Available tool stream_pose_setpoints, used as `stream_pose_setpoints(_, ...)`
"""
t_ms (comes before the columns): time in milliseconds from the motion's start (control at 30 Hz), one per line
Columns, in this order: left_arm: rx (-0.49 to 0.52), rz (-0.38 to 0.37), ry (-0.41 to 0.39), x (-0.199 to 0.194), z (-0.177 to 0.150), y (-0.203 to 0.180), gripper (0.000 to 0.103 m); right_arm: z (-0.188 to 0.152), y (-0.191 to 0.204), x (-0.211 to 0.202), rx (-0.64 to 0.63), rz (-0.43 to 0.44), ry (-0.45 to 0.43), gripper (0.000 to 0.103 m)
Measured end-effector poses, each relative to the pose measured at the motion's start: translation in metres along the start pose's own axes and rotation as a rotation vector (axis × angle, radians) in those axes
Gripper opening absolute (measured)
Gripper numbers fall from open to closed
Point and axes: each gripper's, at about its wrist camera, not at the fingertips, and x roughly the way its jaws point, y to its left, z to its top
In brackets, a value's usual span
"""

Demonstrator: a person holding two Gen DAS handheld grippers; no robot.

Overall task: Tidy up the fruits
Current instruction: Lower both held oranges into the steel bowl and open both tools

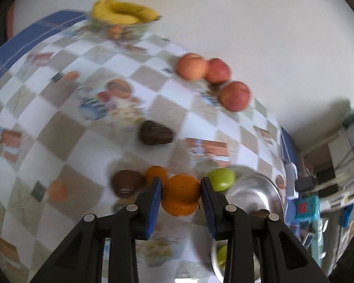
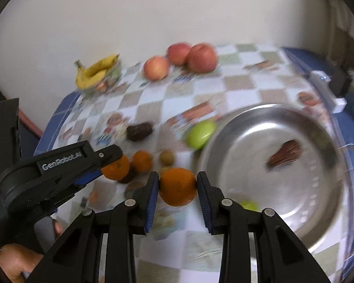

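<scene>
I am counting three apples (image 2: 179, 62) bunched at the far edge of the table (image 2: 236, 82), one bunch of bananas (image 2: 95, 73) in a small bowl (image 2: 111, 75) to their left, one green fruit (image 2: 201, 134) touching the outer rim of the steel bowl (image 2: 271, 165), a second green one (image 2: 249, 204) inside it near its close rim, and one brown piece (image 2: 285, 156) lying in its middle. Three oranges are showing: I am pinching one orange (image 2: 178, 186) between the blue pads of my right gripper (image 2: 177, 186), held just left of the steel bowl; my left gripper (image 1: 181, 194) is squeezing a second orange (image 1: 180, 194) the same way, its pads pressed against both sides of the fruit; and a smaller orange (image 2: 142, 160) is sitting on the cloth further left of the steel bowl. Both held oranges are looking round, deep orange and faintly pitted, with a tiny dark speck on mine at the left. One dark brown fruit (image 2: 139, 131) is lying left of the steel bowl, toward the bananas, and one small tan fruit (image 2: 166, 156) is resting beside the smaller orange. Motion blur is softening the rest.
</scene>
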Motion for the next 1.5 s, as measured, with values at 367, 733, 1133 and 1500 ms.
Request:
stream_pose_setpoints(367, 0.282, -0.009, 0.077, 0.033, -0.037, -0.084, 0.036, 0.001, -0.088, -0.017, 0.198, -0.202, -0.062, 0.035)
stream_pose_setpoints(733, 0.307, -0.011, 0.107, 0.05, -0.051, -0.094, 0.036, -0.013, -0.107, -0.006, 0.265, -0.246, -0.024, 0.035)
stream_pose_setpoints(1133, 0.332, 0.009, 0.128, 0.056, -0.056, -0.096, 0.037, -0.013, -0.106, -0.001, 0.261, -0.261, 0.0, 0.035)
stream_pose_setpoints(1500, 0.343, 0.005, 0.125, 0.053, -0.055, -0.097, 0.043, -0.014, -0.108, 0.0, 0.264, -0.299, 0.003, 0.037)
